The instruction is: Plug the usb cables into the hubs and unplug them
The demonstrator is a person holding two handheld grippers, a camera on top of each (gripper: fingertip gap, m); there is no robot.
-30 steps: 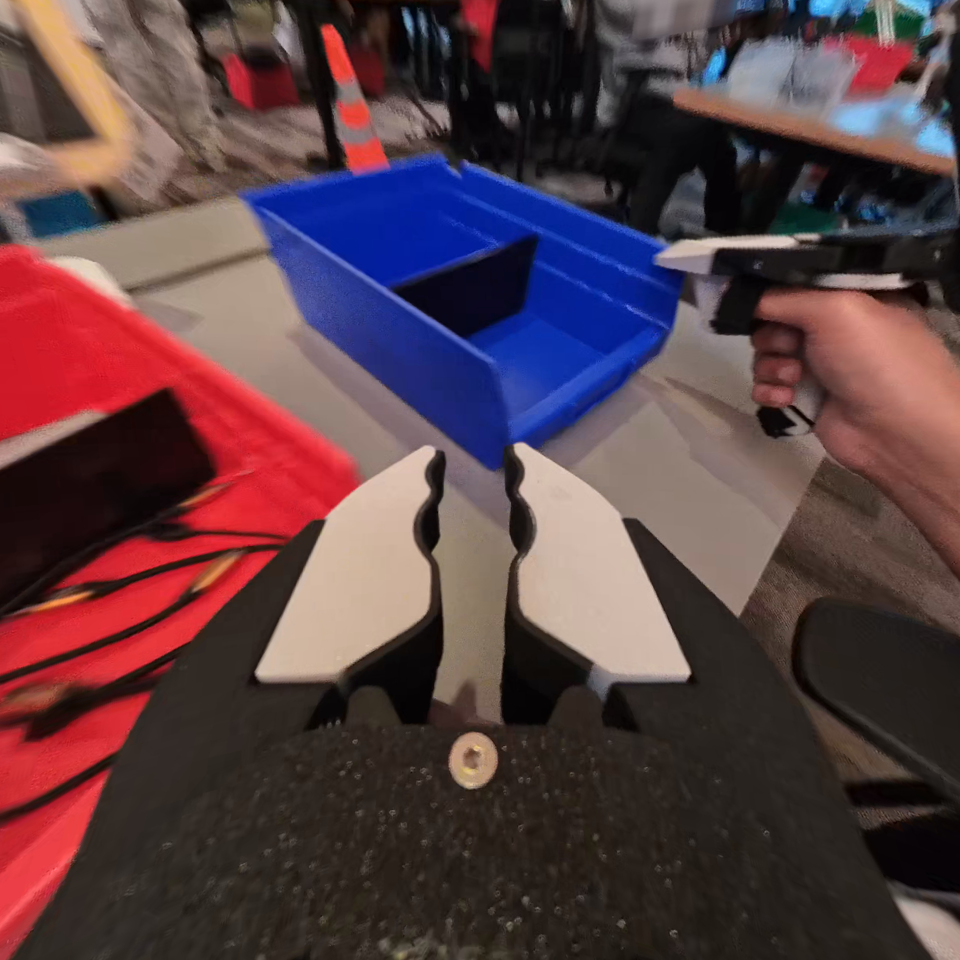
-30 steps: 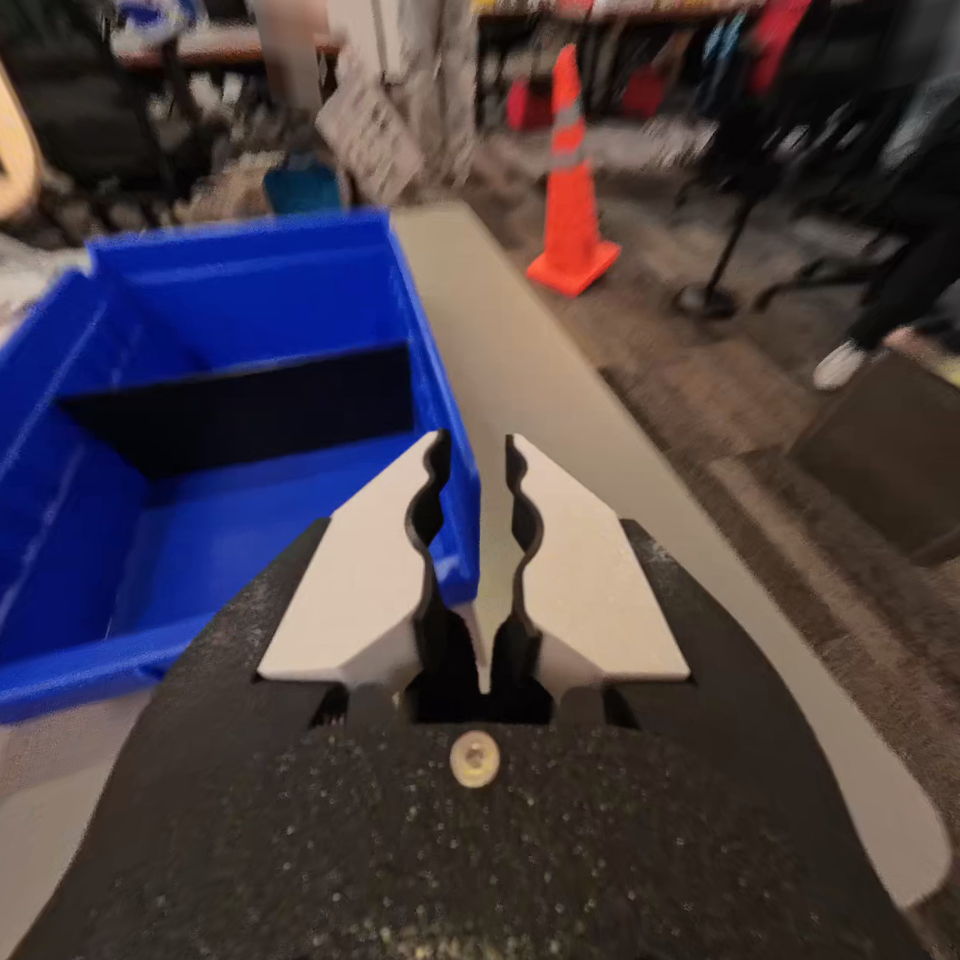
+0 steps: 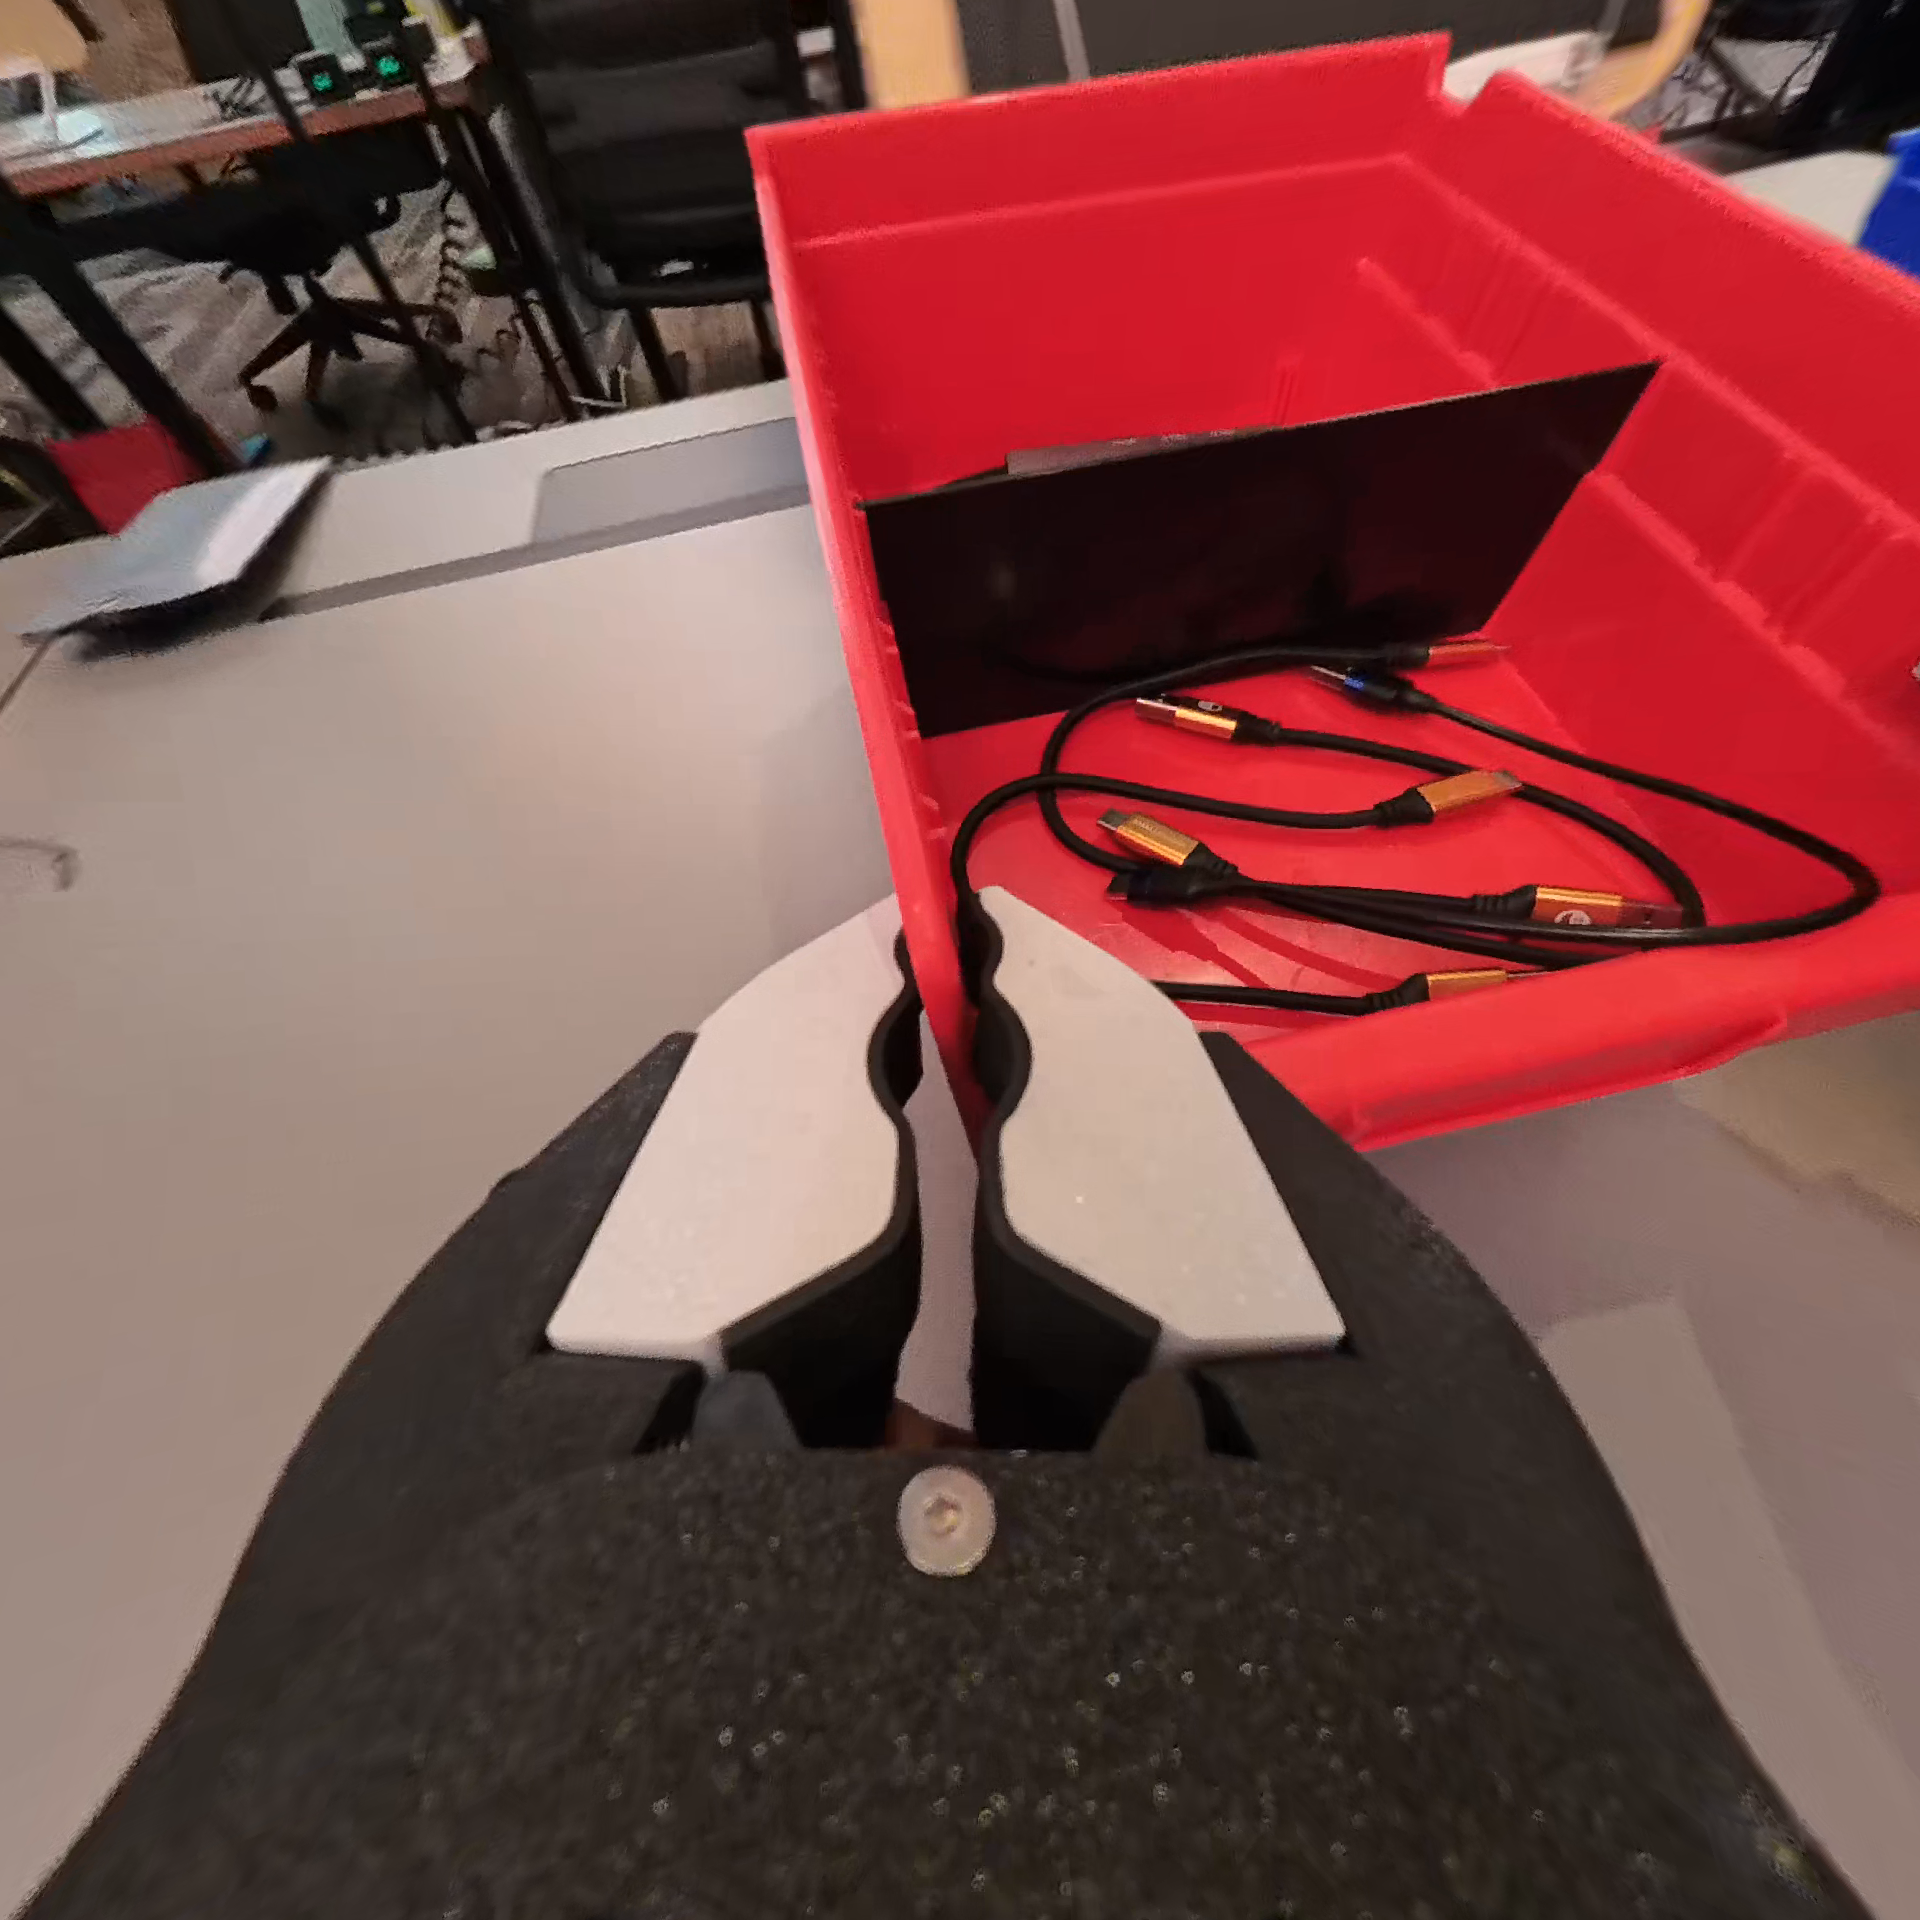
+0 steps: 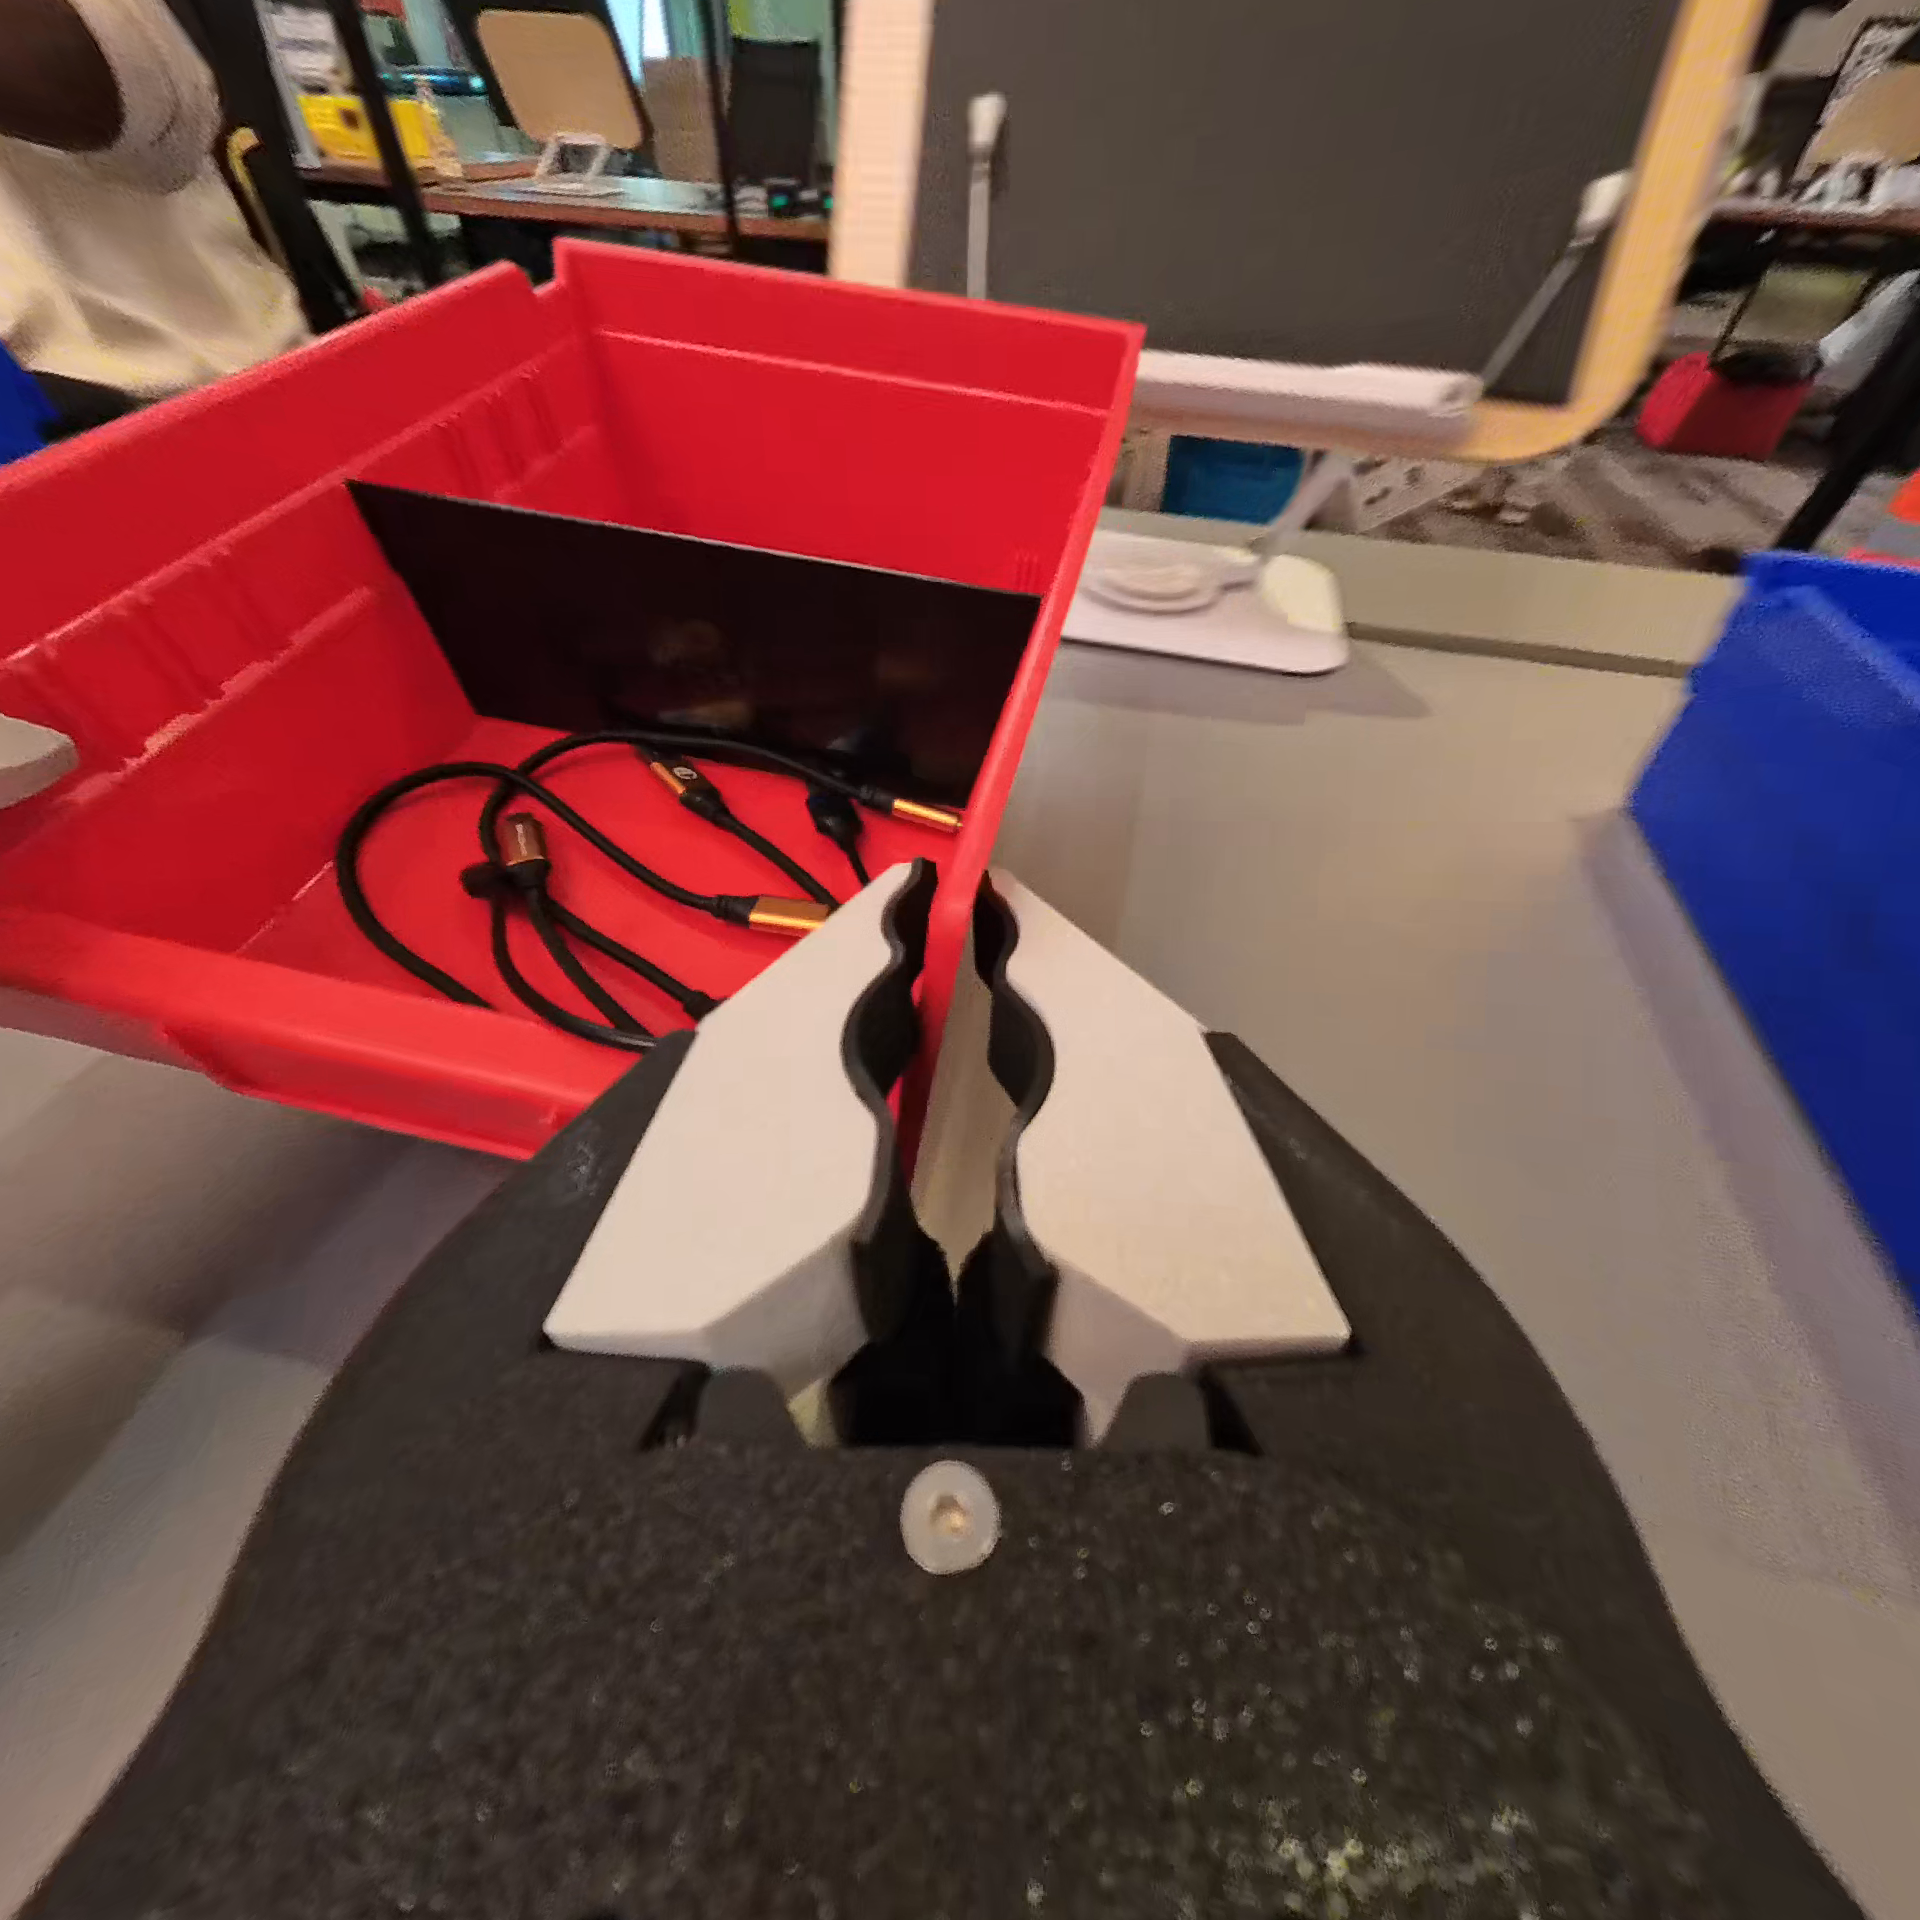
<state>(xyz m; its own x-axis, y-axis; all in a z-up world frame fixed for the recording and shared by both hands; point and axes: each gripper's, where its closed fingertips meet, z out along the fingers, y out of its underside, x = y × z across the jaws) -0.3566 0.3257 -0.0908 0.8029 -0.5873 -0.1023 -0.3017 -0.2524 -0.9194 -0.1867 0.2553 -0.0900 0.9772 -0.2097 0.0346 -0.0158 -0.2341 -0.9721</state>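
Note:
A red plastic bin sits on a grey table, with a black divider across it. Several black cables with orange plugs lie in its near compartment. My left gripper is shut on the bin's left side wall near the front corner, with the wall between the fingertips. In the right wrist view the same bin, divider and cables show. My right gripper is shut on the bin's right side wall near the front. I cannot tell whether the bin rests on the table or is raised.
A blue bin stands on the table to the right of the red one. A white stand base sits behind the bin and a grey pouch lies at the far left. A person in a light top stands beyond the bin, with chairs and desks behind. The grippers' ends are close to 20 centimeters from one another.
Both grippers have moved from the blue bin to the red bin. Their fingers have closed further and now each clamps a side wall of the red bin.

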